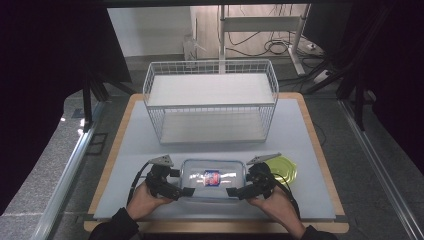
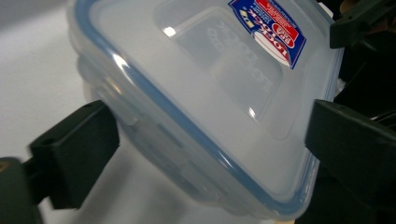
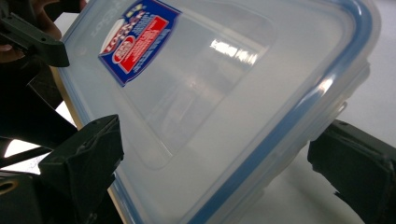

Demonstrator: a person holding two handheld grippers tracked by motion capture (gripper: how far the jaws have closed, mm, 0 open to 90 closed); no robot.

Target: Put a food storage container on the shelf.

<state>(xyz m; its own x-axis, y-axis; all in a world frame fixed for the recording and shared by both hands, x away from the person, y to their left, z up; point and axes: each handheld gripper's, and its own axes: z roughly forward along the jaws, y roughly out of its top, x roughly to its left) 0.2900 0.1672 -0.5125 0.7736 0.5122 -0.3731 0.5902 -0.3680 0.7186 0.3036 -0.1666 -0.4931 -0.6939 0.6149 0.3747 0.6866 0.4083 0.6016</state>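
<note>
Flanking lidded container (image 1: 211,179) | left tool (image 1: 176,183) | right tool (image 1: 241,184) | jaws straddling ends

Black two-jaw left tongs (image 1: 181,183), right tongs (image 1: 234,185), grey triangular top plates, black cables, dark sleeves

We found the lidded container (image 1: 212,179) lying on the table mat (image 1: 300,150) near its front edge, between the left gripper (image 1: 176,182) at its left end and the right gripper (image 1: 240,185) at its right end. A round lid (image 1: 285,167) lay just right of the container, behind the right gripper. Behind them all stood a wire basket (image 1: 210,100), well apart.
</note>
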